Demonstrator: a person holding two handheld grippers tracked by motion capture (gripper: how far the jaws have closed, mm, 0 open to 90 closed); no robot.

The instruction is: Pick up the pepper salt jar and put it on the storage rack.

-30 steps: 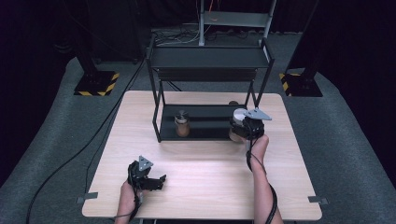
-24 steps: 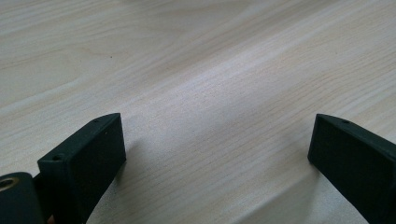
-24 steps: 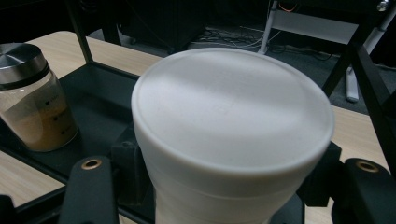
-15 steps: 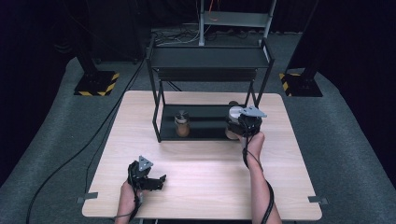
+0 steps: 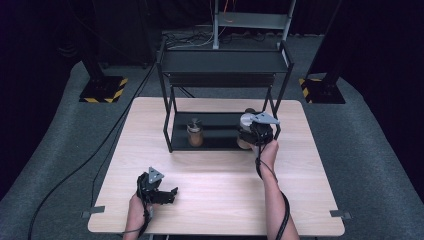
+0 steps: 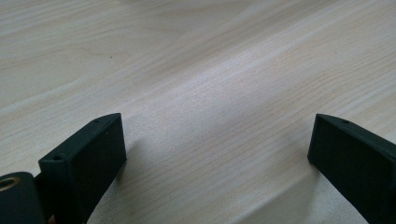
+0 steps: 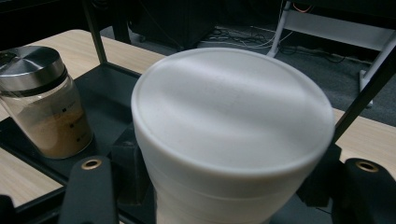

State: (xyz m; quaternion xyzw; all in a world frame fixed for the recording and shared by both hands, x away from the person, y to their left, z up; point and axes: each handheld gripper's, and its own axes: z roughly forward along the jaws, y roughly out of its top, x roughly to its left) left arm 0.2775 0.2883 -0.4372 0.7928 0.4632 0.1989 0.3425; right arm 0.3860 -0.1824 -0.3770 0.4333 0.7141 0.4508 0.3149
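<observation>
My right gripper is shut on a jar with a white lid at the right end of the black rack's lower shelf. In the right gripper view the white-lidded jar sits between the jaws of the right gripper. I cannot tell whether it rests on the shelf. A glass jar with a metal lid and brown contents stands on the same shelf, to the left. My left gripper lies low over the table's near left, open, nothing between its jaws.
The black two-level rack stands at the back middle of the wooden table; its upright posts frame the lower shelf. Cables and stands lie on the grey floor beyond.
My right gripper, with the white-lidded jar in it, has shifted a little to the left at the lower shelf. The left gripper has stayed put.
</observation>
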